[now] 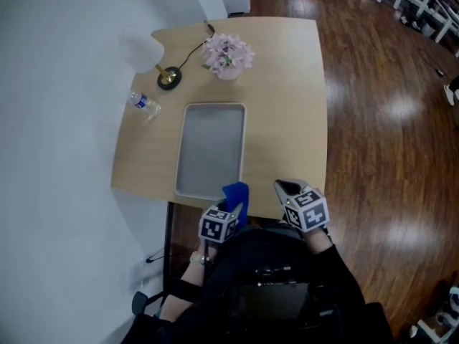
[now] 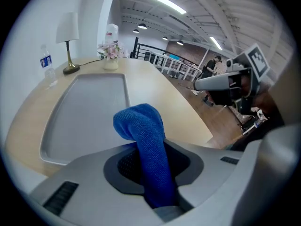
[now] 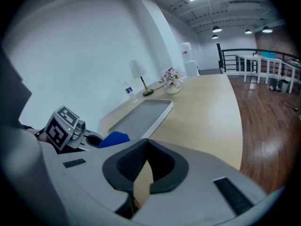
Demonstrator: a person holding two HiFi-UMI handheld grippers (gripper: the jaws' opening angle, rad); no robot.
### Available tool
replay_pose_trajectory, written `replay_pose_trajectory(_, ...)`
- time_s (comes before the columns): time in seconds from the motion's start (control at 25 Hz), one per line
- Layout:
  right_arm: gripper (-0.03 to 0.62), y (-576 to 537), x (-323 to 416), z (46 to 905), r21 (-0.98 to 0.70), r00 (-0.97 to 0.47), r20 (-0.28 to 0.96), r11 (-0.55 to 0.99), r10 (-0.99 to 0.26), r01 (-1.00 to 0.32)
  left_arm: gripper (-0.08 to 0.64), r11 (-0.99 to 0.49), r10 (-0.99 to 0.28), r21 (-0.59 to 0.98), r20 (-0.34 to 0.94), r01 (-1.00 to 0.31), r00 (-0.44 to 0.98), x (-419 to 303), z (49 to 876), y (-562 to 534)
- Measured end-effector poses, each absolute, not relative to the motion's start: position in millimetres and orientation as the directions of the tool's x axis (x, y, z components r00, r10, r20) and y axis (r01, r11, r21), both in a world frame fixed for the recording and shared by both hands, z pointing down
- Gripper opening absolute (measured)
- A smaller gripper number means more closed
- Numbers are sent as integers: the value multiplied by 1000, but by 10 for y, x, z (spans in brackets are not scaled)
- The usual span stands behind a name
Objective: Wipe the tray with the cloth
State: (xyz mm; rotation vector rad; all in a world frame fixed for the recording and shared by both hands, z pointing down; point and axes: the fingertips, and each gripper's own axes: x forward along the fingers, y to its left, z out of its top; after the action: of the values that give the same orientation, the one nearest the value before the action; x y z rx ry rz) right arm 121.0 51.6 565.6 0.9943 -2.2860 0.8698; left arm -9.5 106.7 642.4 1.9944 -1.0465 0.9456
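Head view: a grey tray (image 1: pixel 211 149) lies lengthwise on a pale wood table (image 1: pixel 287 106), its near short edge almost at the table's 6 o'clock edge. Bare wood runs along its 3 o'clock side. A lamp (image 1: pixel 147 52), a water bottle (image 1: pixel 143 104) and a pot of flowers (image 1: pixel 227 54) crowd the 11 to 12 o'clock end. The left gripper (image 1: pixel 231 206) holds a blue cloth (image 1: pixel 236 192) just above the tray's near right corner. The right gripper (image 1: pixel 283 187) hovers beside it at 3 o'clock. Left gripper view: the jaws are clamped on the cloth, which stands up between them and folds over. The tray stretches ahead toward 11 o'clock. The bottle's blue label is too small to read. Right gripper view: the jaw tips meet with nothing between them, and the tray lies at 11 o'clock.
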Motion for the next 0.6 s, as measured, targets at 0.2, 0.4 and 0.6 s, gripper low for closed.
replay_pose_trajectory(0.2, 5, 520, 1182, 5771, -371, -610, 663, 517, -434, -771, 112, -443, -353, 223, 847, -868, 398, -123, 6550, 1014)
replay_pose_trajectory(0.4, 3, 486, 1207, 5739, -352, -582, 679, 498, -447, -792, 112, -476, -312, 232, 857, -849, 409, -55, 6688, 780)
replay_pose_trajectory(0.6, 5, 492, 1274, 5864, -359, -553, 709, 450, -438, -817, 112, -462, -282, 249, 869, -851, 407, -71, 6925, 572)
